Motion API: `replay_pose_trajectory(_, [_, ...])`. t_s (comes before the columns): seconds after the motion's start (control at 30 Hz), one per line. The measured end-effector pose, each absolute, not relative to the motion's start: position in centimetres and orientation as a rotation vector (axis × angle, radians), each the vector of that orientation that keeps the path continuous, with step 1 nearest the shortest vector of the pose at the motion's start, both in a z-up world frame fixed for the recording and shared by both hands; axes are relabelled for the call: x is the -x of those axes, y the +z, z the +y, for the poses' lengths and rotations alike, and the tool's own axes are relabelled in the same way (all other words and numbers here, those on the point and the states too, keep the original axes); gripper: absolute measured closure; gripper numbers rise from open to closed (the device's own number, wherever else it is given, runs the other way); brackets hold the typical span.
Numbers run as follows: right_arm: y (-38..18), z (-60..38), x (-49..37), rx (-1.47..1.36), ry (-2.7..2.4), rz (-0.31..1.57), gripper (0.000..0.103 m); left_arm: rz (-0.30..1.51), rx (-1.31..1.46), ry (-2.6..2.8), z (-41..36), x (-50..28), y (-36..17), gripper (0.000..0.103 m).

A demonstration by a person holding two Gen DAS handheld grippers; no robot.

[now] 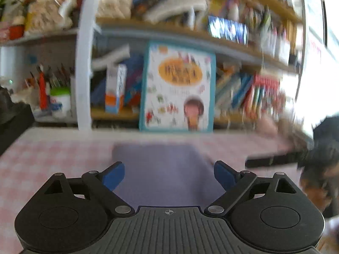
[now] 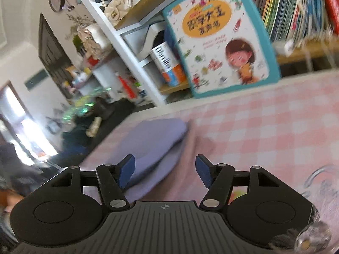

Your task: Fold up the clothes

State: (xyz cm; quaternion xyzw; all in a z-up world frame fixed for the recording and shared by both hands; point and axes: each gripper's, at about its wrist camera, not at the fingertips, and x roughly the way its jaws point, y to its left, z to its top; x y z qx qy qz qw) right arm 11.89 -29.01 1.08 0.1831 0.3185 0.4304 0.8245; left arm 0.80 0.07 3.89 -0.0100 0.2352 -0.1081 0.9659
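Lavender garment point(image 1: 163, 169) seen folded flat on pink checked tablecloth point(image 1: 53, 158), ahead of children's book point(image 1: 178, 86) propped against bookshelf point(image 1: 190, 36). Left gripper point(image 1: 169, 176) held above cloth, jaws wide apart, nothing between pads. Right gripper point(image 2: 165, 172) likewise parted, empty, garment's folded edge point(image 2: 156, 146) just beyond left finger. Dark blurred shape at left view's right edge, possibly other gripper.

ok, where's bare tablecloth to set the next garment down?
Free: checked cloth right of the folded purple garment, up to the picture book. Also left of the garment in the left wrist view. Crowded: glass object near right; shelves behind.
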Motion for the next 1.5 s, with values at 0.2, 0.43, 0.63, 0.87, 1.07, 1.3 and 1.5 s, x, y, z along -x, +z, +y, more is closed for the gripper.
replay_pose_trajectory(0.2, [-0.4, -26.7, -12.1, -0.478, 1.022, 0.808, 0.039, 0.535, -0.196, -0.208, -2.8, 0.1, 1.1, 0.009])
replay_pose_trajectory(0.43, [-1.6, -22.8, -12.4, -0.475, 0.992, 0.858, 0.045, 0.510, -0.267, -0.208, -3.5, 0.9, 0.6, 0.009])
replay_pose_trajectory(0.63, [1.1, -19.8, -6.5, 0.012, 0.919, 0.526, 0.086, 0.516, -0.266, -0.237, -3.1, 0.7, 0.4, 0.003])
replay_pose_trajectory(0.87, [-0.7, -20.0, -6.6, 0.044, 0.870, 0.567, 0.082, 0.517, -0.323, -0.272, -3.3, 0.7, 0.0, 0.001])
replay_pose_trajectory(1.07, [-1.5, -22.5, -9.5, -0.237, 0.906, 0.729, 0.075, 0.510, -0.231, -0.270, -1.6, 0.7, 1.4, 0.001])
replay_pose_trajectory(1.3, [-1.2, -23.1, -9.7, -0.303, 0.907, 0.758, 0.086, 0.438, -0.063, -0.232, 1.6, 1.2, 3.7, 0.001])
replay_pose_trajectory(1.5, [-0.2, -20.1, -5.8, 0.052, 0.854, 0.570, 0.086, 0.474, -0.097, -0.182, 1.7, 0.5, 3.0, 0.001])
